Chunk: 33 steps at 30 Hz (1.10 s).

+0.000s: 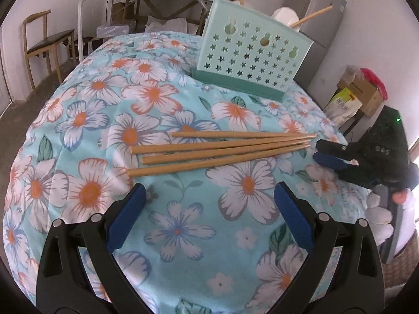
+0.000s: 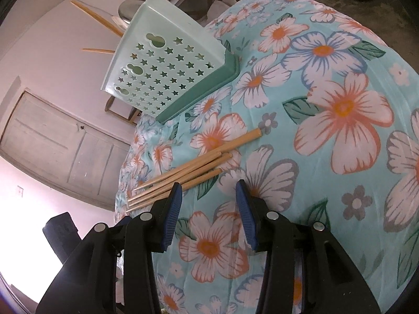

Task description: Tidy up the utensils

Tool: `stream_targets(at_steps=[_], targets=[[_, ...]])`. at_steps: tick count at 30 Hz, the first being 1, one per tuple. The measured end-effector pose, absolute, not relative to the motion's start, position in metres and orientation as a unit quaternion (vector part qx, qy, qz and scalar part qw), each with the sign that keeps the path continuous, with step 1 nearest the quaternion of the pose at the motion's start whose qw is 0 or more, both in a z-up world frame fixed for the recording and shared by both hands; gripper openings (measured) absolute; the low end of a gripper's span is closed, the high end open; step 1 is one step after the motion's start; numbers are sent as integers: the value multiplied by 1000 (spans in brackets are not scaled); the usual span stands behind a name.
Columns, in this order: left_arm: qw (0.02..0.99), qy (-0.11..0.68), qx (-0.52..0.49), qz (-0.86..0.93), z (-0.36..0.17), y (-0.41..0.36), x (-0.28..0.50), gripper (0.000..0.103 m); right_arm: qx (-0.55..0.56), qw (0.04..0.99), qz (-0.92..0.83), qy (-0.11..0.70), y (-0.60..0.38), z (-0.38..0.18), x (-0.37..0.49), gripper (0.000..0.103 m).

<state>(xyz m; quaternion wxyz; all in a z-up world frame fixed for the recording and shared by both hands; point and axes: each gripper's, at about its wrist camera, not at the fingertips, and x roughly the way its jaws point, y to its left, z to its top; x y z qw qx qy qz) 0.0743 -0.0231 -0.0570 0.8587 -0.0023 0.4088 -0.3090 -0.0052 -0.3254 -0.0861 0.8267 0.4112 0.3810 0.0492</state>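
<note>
Chopsticks (image 1: 222,151), four of them, lie loose on the flowered tablecloth (image 1: 183,235), fanned slightly with their thick square-cut ends to the left and their tapered tips drawn together at the right. They are plain light wood, smooth and unpainted. Two more chopsticks (image 2: 97,17) already stand in the utensil holder (image 1: 251,52), their ends poking out above its rim in the right wrist view; only one shows from the left wrist. That holder is a single mint-green plastic box with a darker green base, its flat wall pierced with rows of star-shaped holes and three keyhole slots. It stands behind the loose four, apart from them.

One left gripper (image 1: 209,191) hovers over the quilted cloth just in front of the chopsticks, its two blue ribbed pads spread wide with nothing between them. One right gripper (image 2: 208,185) sits low beside the tapered tips, its jaws parted and empty, the left pad just beside the nearest stick.
</note>
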Motion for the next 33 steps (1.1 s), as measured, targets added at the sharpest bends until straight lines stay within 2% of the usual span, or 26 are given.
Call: stream_targets(at_steps=[4, 6, 8, 9, 11, 14, 23, 33], targets=[[866, 382, 24, -322, -47, -27, 66, 95, 411, 827, 50, 381, -326, -86, -5, 42], [872, 353, 69, -332, -39, -36, 58, 93, 411, 827, 50, 380, -326, -86, -5, 42], [872, 332, 111, -341, -34, -47, 53, 74, 413, 826, 51, 380, -326, -86, -6, 42], [870, 325, 138, -344, -33, -55, 51, 71, 414, 826, 51, 379, -326, -86, -6, 42], [866, 310, 181, -349, -32, -68, 48, 56, 419, 824, 54, 378, -327, -85, -8, 42], [851, 282, 248, -369, -35, -91, 42, 45, 440, 816, 64, 370, -333, -87, -12, 42], [775, 179, 468, -386, -75, -148, 15, 23, 491, 795, 87, 346, -349, -93, -21, 42], [738, 145, 529, -394, -85, -164, 17, 11, 502, 790, 98, 337, -354, -97, -24, 40]])
